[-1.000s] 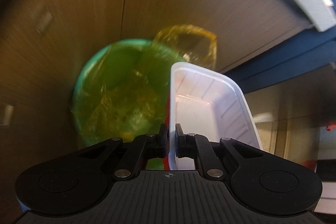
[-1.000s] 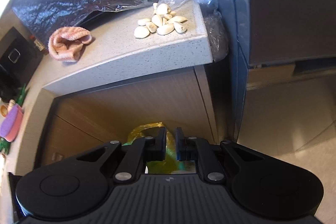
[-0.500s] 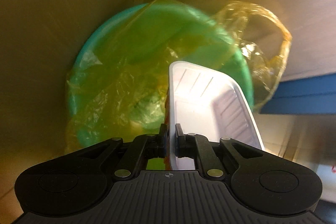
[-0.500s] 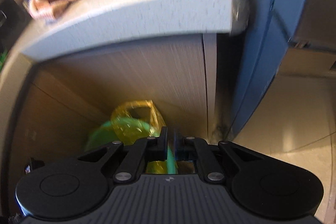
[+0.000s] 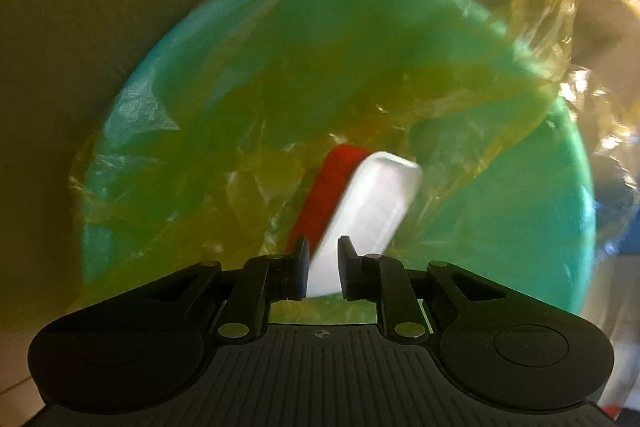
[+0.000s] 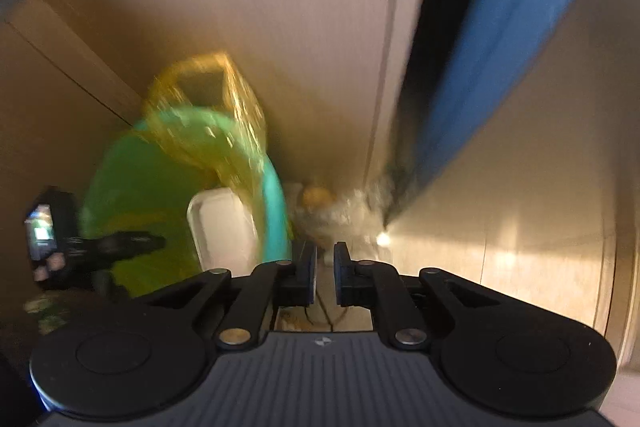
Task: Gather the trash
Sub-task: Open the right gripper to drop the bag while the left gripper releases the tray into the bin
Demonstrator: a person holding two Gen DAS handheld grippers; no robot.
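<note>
Left gripper (image 5: 323, 259) jaws just been opening, white plastic tray (image 5: 370, 207) loose between them over the teal round bin (image 5: 560, 227) lined with yellow bag (image 5: 224, 163); right gripper (image 6: 325, 269) narrow, empty.

L tongs (image 5: 323, 259) just opening, white tray (image 5: 372, 203) betw. them over bin (image 5: 560, 227).

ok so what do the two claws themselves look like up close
Both match: a matte black ribbed body, two round black discs at the sides, angled black linkage arms with silver pivot pins, and short fingers with dark blue pads. Left claw; right claw. A small cross mark sits at the body's centre. No cables or sleeves show.
</note>
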